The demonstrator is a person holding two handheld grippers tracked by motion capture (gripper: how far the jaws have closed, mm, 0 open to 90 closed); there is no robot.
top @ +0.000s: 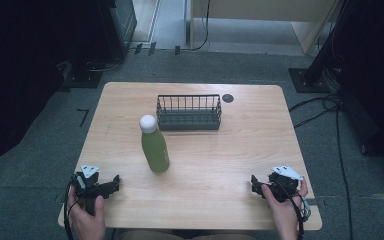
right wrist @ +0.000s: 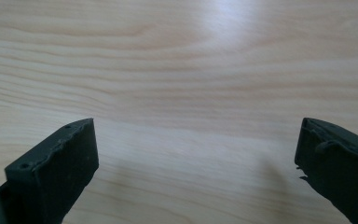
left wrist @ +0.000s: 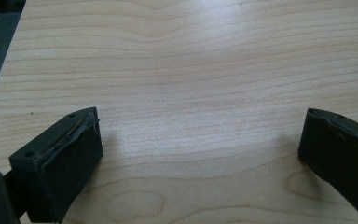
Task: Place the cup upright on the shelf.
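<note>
Gaping wide over bare wood, the jaws of the left gripper and of the right gripper gripped nothing, each pair spread far apart in its own gripper view with only pale grain between the black pads. Both tools rested near the front edge of the bench, one at each near corner, held in the person's hands (forearms coming in from the bottom of the high view). The green bottle stood upright with its white cap on, left of the bench's middle, nearer the left gripper than the right one yet well apart from both; the dark wire basket sat just behind it, toward the far side. The bottle looked tall and narrow-footed, so my guess is that a sideways brush from a jaw on the approach could tip it, and a grasp taken high near the cap might let the smooth body swing or slip. A careless lift might also catch the basket rim. The high view gave the bottle, the basket and both hands together; the gripper views gave the spread of the jaws far more plainly.
</note>
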